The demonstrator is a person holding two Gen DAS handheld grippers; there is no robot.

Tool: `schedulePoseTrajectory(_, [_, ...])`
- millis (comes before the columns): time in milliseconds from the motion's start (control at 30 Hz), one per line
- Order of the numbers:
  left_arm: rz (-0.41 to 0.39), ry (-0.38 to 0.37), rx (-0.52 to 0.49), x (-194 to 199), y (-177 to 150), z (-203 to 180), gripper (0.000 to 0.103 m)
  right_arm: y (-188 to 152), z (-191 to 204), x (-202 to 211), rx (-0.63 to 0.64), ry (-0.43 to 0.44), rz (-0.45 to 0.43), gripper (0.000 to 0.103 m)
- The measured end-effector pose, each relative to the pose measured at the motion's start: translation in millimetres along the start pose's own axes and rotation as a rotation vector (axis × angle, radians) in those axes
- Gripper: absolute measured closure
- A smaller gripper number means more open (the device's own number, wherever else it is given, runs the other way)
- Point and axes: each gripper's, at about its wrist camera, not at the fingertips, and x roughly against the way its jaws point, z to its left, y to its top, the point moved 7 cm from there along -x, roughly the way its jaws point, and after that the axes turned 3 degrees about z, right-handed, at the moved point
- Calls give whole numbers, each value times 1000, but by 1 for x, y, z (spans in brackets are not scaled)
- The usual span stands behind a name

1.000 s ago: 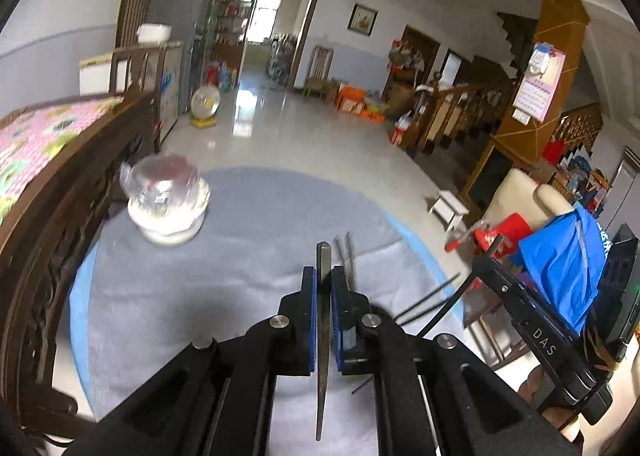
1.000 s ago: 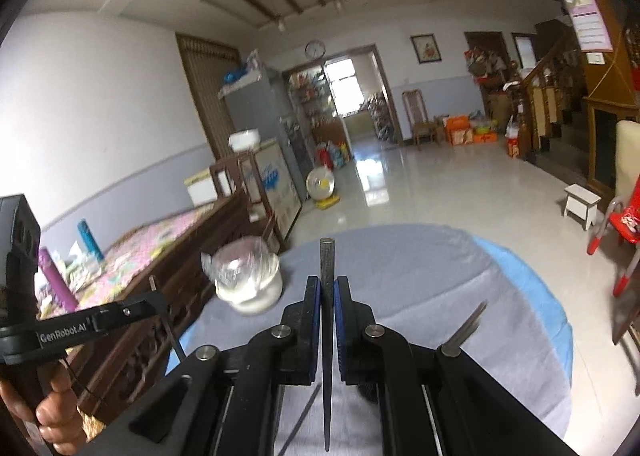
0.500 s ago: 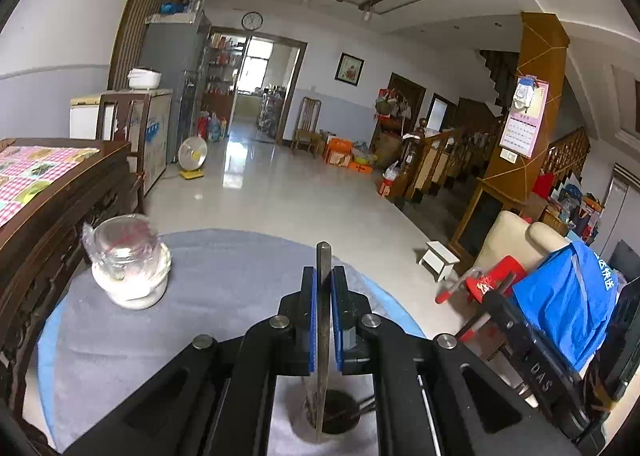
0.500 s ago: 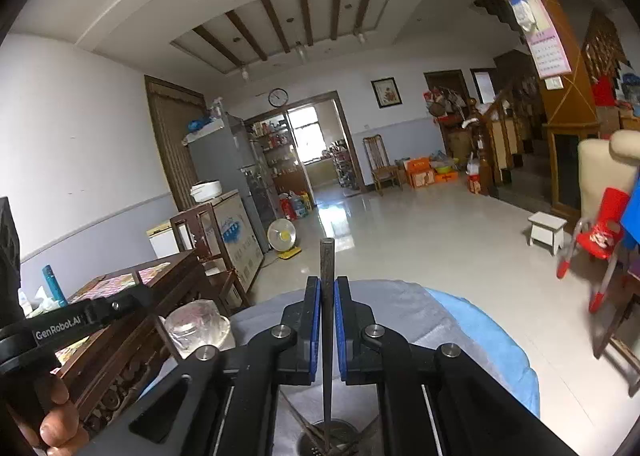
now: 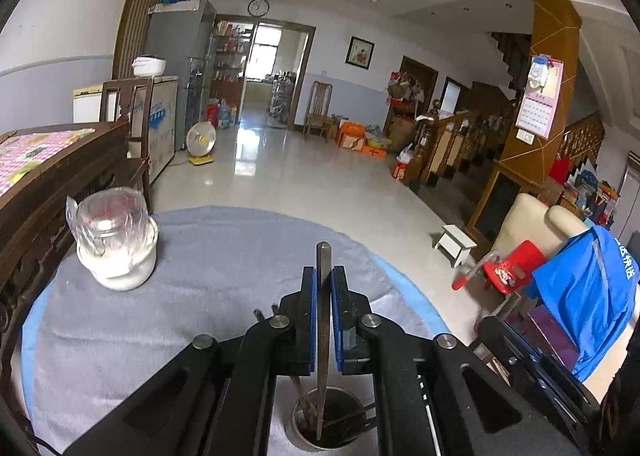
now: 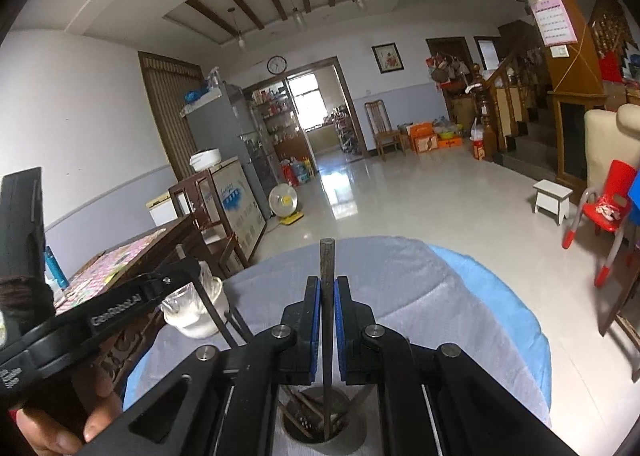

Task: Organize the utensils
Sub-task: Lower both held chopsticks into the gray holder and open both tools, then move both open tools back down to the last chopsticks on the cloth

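Observation:
My left gripper is shut on a thin metal chopstick held upright. Its narrow lower end hangs into a round metal cup standing on the grey cloth just under the jaws. In the right wrist view my right gripper is shut on a darker chopstick, and its lower end dips into the same cup. Several other utensils stand slanted inside that cup. The left gripper, held by a hand, shows at the left of the right wrist view, close beside the right one.
A plastic-wrapped glass jar on a white bowl stands at the far left of the round table's grey cloth. Dark carved wooden furniture borders the left side. Past the blue table rim on the right, the floor drops away.
Both grippers have come down and together over the metal cup, which now lies right under the jaws. The chopstick ends now reach into it. The jar sits farther to the left.

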Motion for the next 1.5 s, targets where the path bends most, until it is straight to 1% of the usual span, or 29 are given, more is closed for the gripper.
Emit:
schedulePoseTrajectory(233, [37,5,-2,0,-14,2,96,-14,-4,1,-8,6,39,96])
schedulePoseTrajectory(367, [68,26,-15,2,-25,5,96,-21,0,-1,0,-3,59,95])
schedulePoseTrajectory(500, [106,29,-32,9,-35,9,96,-27,-3,-1,-29,6,97,94])
schedulePoseTrajectory(633, [127,40,-65,24,-48,18,95,-37,-8,-1,-78,27,140,91])
schedulePoseTrajectory(700, [144,47,-76,33,-57,28,88,-43,-10,1,-111,44,170,91])
schedulePoseTrajectory(733, [145,53,-77,38,-60,34,81,-46,-12,2,-131,55,179,91])
schedulePoseTrajectory(800, [142,76,-78,50,-67,50,73,-49,-14,5,-159,67,183,91])
schedulePoseTrajectory(900, [144,108,-78,67,-78,69,68,-54,-17,13,-189,81,173,90])
schedulePoseTrajectory(967, [152,147,-93,75,-86,80,59,-58,-20,20,-214,90,163,89])
schedulePoseTrajectory(1000, [160,179,-104,79,-92,86,57,-61,-21,23,-221,90,162,89])
schedulePoseTrajectory(1100, [192,241,-116,86,-111,103,56,-69,-20,30,-233,99,170,89])
schedulePoseTrajectory(1267, [267,293,-77,90,-144,133,54,-82,-9,40,-212,113,175,89])
schedulePoseTrajectory(1333, [296,307,-50,92,-159,145,54,-89,-4,41,-207,128,195,89])
schedulePoseTrajectory(1433, [331,327,-19,92,-173,160,54,-98,9,39,-178,146,228,89])
schedulePoseTrajectory(1500, [344,344,-5,94,-180,166,54,-110,21,36,-157,166,256,89])
